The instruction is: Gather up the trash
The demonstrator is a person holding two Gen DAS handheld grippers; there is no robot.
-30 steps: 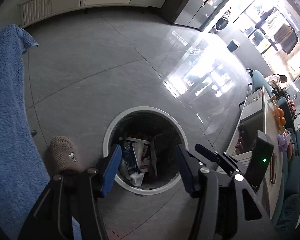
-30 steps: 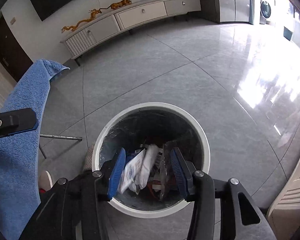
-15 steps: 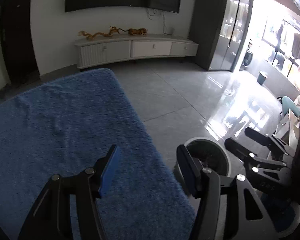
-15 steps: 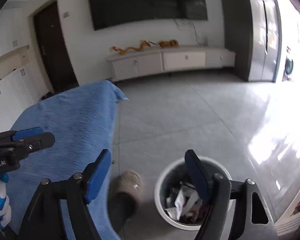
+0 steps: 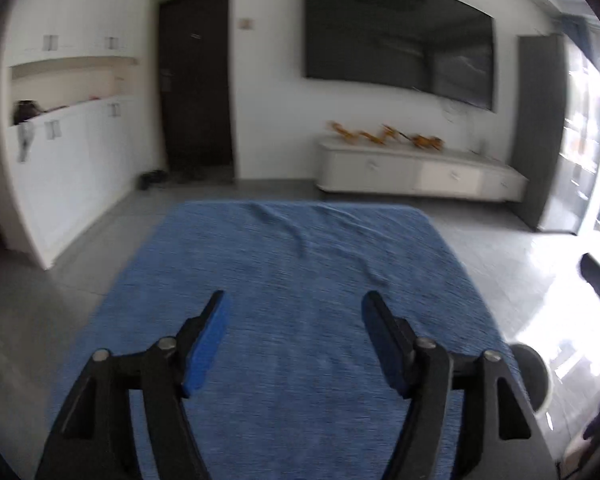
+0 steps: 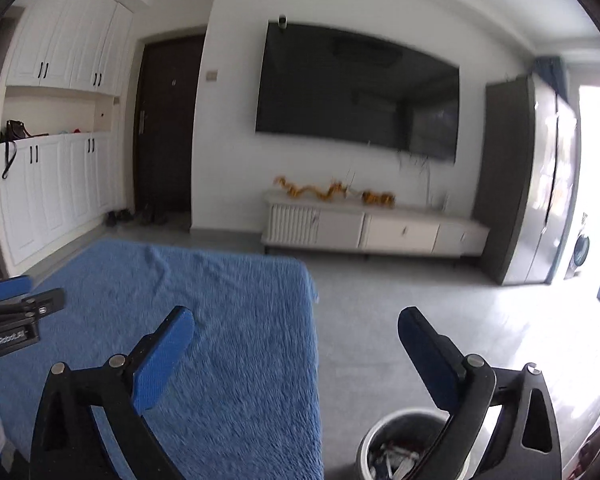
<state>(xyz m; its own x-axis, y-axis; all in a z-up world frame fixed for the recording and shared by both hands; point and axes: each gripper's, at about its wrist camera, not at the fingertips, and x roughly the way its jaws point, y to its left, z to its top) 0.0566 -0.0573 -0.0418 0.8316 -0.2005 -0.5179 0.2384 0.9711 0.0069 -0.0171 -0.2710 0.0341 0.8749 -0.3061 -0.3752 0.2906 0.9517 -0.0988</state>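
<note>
Blue towelling covers the desk [image 5: 300, 280], and no litter shows on it. The left claw [image 5: 292, 312] and the right claw [image 6: 296, 328] both hang released and empty above it. The trash sits in the white-rimmed bin [image 6: 380, 436] on the floor just beside the desk's right edge, partly hidden behind the right claw's finger; in the left view only the bin's rim shows. The risk: blur and the cut-off near edge could hide leftover scraps, so something gets missed.
</note>
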